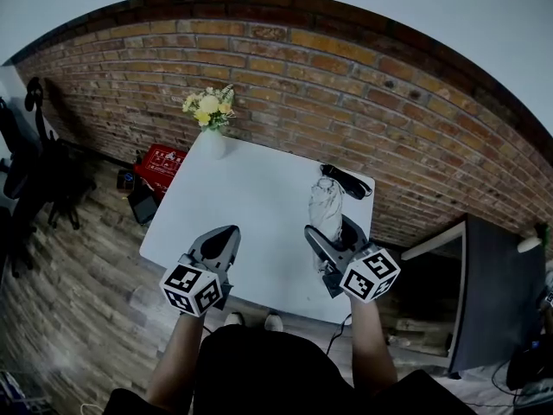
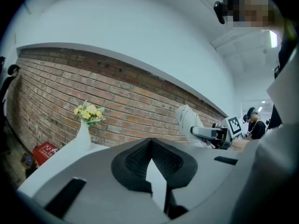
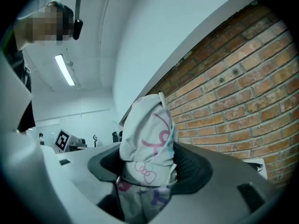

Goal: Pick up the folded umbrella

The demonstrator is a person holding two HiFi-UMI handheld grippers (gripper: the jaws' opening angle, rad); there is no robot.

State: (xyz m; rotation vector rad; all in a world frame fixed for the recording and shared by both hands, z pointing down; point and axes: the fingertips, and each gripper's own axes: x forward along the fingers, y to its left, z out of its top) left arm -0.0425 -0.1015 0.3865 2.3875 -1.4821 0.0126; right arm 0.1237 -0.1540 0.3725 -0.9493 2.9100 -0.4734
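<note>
The folded umbrella (image 1: 326, 204), white with pink and purple prints, is lifted above the right side of the white table (image 1: 251, 197). My right gripper (image 1: 333, 232) is shut on it, and the umbrella (image 3: 147, 139) stands up between the two black pads, its lower end hidden by the jaws. My left gripper (image 1: 226, 233) hovers over the table's front left, shut with nothing in it. In the left gripper view the tips of the left gripper (image 2: 150, 143) meet, and the umbrella (image 2: 187, 120) shows to the right.
A white vase of yellow flowers (image 1: 210, 124) stands at the table's far left corner. A black object (image 1: 346, 181) lies at the far right corner. A brick wall runs behind, a red box (image 1: 162, 164) sits on the floor at left, and a dark cabinet (image 1: 492, 292) at right.
</note>
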